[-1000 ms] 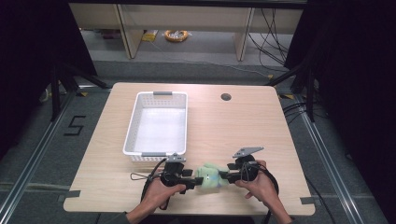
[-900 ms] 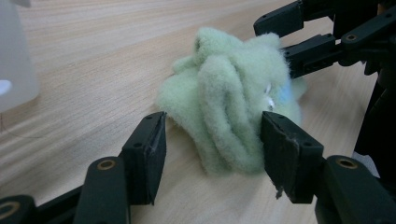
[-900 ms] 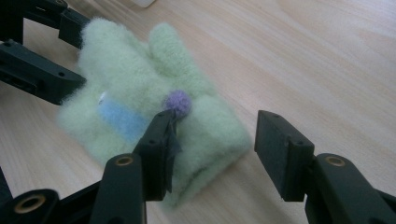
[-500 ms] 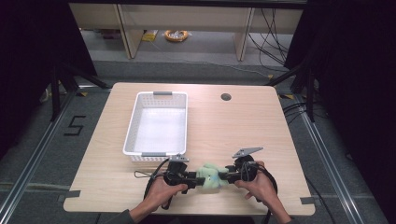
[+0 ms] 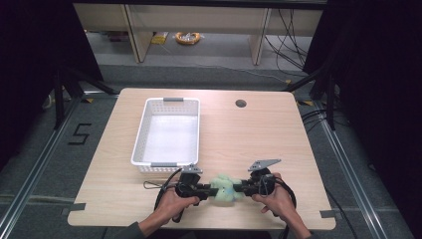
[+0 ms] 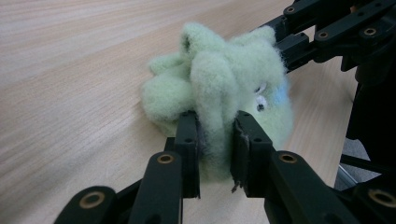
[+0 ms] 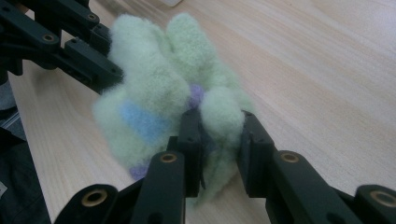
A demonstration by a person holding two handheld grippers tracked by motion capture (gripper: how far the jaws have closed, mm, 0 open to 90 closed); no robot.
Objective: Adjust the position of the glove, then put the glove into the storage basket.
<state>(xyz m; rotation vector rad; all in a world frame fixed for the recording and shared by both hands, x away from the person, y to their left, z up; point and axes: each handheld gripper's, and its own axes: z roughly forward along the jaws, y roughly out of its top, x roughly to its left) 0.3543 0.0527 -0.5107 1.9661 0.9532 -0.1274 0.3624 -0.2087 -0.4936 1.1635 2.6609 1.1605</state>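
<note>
Two claws grip one pale green plush toy (image 5: 222, 187) at the near edge of the worktop (image 5: 259, 129), between the person's hands. Left claw (image 6: 215, 140): jaws closed onto a fluffy lobe of the toy. Right claw (image 7: 218, 135): jaws likewise pinched on a lobe at the opposite side. Toy's long axis runs left to right between the claws, resting on the wood. Surface is woolly, with a small eye, a blue patch and purple spots. Facing direction cannot be told from the high view. Farther back, left of centre, stands a white basket (image 5: 144, 141); beyond it, a round hole (image 5: 241, 103) in the worktop.
</note>
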